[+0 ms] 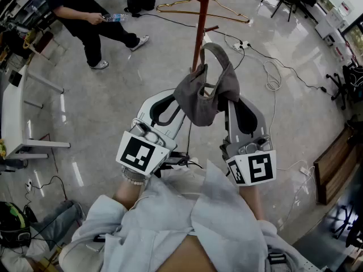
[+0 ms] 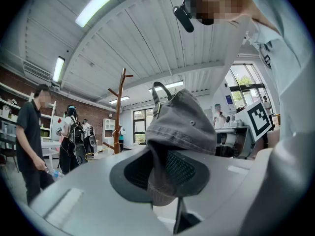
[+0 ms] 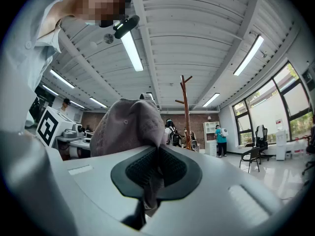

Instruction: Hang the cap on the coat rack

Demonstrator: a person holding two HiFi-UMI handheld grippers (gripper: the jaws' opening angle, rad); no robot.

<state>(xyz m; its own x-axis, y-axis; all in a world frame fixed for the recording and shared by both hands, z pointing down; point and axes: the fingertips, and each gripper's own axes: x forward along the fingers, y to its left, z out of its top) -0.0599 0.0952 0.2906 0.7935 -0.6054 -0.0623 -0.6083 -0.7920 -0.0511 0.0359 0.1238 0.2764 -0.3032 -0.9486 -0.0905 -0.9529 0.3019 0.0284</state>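
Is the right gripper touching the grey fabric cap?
Touching: the right gripper view shows the right gripper shut on the grey fabric cap, fabric pinched between its jaws.
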